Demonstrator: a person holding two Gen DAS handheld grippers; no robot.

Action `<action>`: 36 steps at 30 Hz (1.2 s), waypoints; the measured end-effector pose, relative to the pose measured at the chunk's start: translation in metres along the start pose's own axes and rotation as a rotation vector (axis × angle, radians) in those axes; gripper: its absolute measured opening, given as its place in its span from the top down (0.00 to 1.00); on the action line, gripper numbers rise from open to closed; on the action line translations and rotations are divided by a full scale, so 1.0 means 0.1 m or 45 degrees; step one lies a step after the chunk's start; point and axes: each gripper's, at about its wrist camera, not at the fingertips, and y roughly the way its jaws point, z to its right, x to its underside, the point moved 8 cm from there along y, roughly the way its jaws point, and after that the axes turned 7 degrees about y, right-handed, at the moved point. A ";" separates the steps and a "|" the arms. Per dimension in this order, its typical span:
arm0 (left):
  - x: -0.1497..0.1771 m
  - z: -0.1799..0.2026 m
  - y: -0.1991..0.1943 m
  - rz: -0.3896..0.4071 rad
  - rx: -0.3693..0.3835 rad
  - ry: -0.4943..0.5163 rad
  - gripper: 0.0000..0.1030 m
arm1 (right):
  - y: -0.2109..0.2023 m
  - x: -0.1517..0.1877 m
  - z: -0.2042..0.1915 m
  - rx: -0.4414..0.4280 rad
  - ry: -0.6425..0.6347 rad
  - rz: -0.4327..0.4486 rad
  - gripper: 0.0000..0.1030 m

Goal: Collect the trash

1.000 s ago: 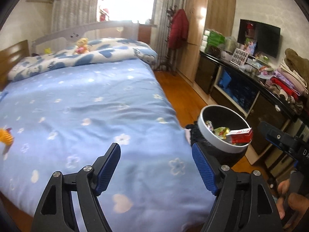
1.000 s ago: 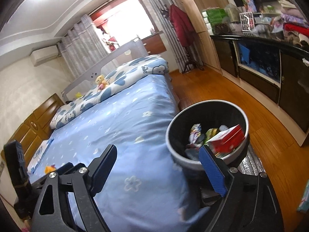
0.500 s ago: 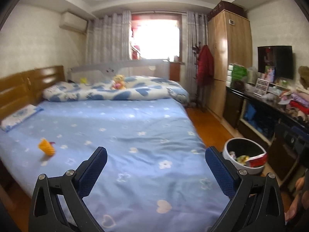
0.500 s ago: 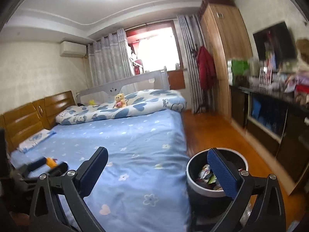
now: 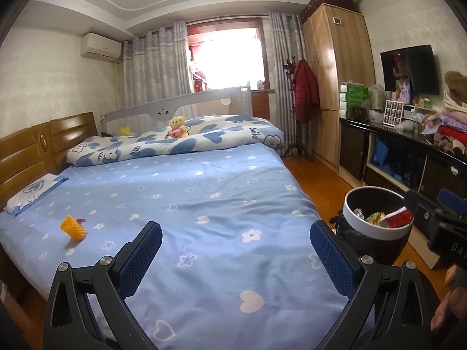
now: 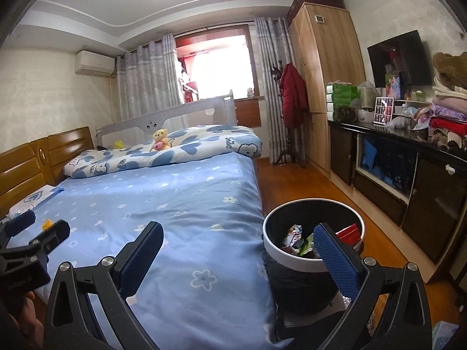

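Both grippers have pulled back and risen from the bin within the last second, so that the whole bed now fills each view where a second ago the bin's mouth did. The left gripper hangs with its jaws spread wide and nothing between them, above the foot of the bed; the right gripper is likewise wide and empty, with the bin just ahead of its right finger on the floor beside the bed. Wrappers and a red packet already lie in the bin. One yellow scrap remains on the sheet, ahead and well to the left of the left gripper, apart from both tools. The retreat suggests a drop is finished and the search has reopened; the scrap looks like the next pickup, nearest the left gripper.
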 end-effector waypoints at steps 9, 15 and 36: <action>-0.07 -0.12 0.08 -0.006 0.016 -0.005 0.01 | -0.04 -0.02 0.02 0.002 0.001 0.012 0.00; -0.07 -0.12 0.07 -0.002 0.012 0.005 0.01 | -0.04 -0.02 -0.01 -0.007 0.001 0.007 0.00; -0.02 -0.09 0.08 0.009 0.020 0.019 0.01 | -0.04 -0.01 -0.02 -0.009 0.009 0.007 0.00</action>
